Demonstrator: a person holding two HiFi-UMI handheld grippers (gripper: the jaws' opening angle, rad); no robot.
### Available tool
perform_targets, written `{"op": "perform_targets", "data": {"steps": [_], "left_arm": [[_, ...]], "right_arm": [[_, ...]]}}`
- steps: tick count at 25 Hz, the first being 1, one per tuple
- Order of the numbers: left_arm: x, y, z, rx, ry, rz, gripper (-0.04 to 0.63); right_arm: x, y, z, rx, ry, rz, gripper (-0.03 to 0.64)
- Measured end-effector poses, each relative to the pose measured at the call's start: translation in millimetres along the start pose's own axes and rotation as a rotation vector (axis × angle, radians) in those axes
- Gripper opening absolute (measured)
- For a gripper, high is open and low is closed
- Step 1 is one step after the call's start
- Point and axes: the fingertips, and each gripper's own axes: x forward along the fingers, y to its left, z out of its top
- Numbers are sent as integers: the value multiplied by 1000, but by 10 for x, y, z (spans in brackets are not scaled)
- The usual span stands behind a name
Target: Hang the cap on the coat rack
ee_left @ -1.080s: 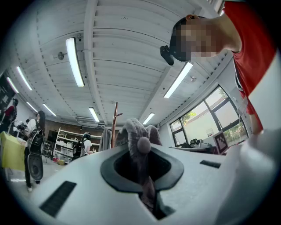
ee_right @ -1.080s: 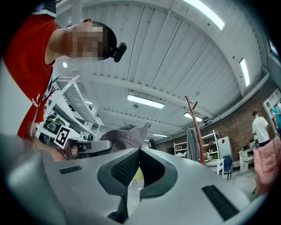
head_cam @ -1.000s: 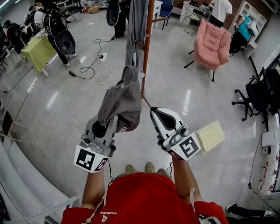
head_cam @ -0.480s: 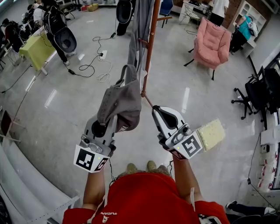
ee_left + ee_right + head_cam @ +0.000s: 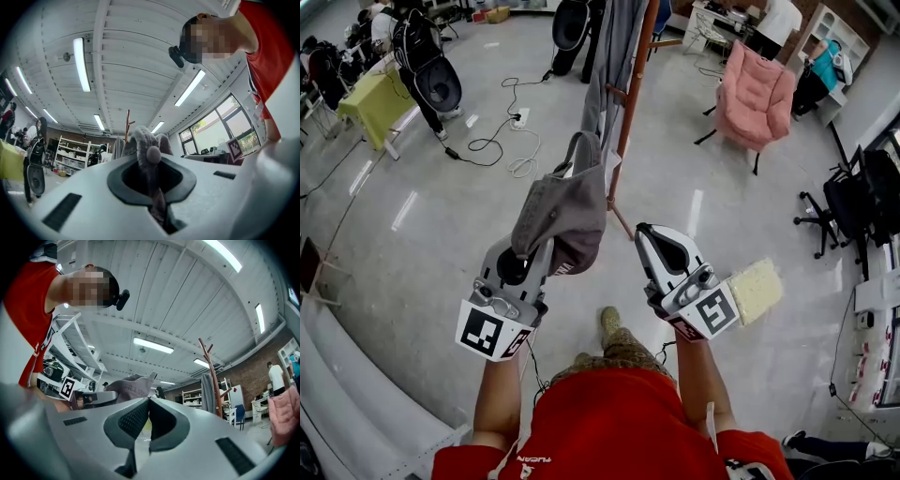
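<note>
A grey cap [image 5: 567, 211] hangs crown-up from my left gripper [image 5: 541, 248], which is shut on its edge; in the left gripper view the cap's fabric [image 5: 147, 150] fills the gap between the jaws. The brown wooden coat rack [image 5: 630, 94] stands just beyond the cap, with a grey garment [image 5: 614, 47] hung on it. The rack's top [image 5: 127, 124] shows behind the cap. My right gripper [image 5: 652, 232] is beside the cap, to its right, shut with nothing in it. In the right gripper view the cap [image 5: 131, 389] is on the left and the rack [image 5: 212, 376] on the right.
A pink armchair [image 5: 755, 94] stands at the back right and a black office chair [image 5: 862, 202] at the right edge. Cables [image 5: 502, 131] lie on the floor left of the rack. A yellow table [image 5: 380, 103] and people are at the back left.
The view has closed in on the rack, and the person's foot has stepped forward. The cap and both grippers sit slightly nearer the pole. Both grips are unchanged.
</note>
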Motion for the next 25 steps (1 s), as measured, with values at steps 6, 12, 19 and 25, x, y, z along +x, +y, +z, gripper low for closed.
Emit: {"op": "perform_targets", "data": {"steps": [6,12,19,25], "left_arm": [[187,261,-176,-7,16,-3,26],[629,713,-480,-2,41,-39,26],[1390,1397,-979,-14,73,-52,26],[1837,1808,-1527,-30,112,-58,26]], "right_arm": [[239,-234,-167,10,7,1,25],[686,-745,-330,-39,-30,-14,25],[1253,-1496,-588,-71,-11,-23,25],[1531,-2062,-961,-63,50,-15,24]]}}
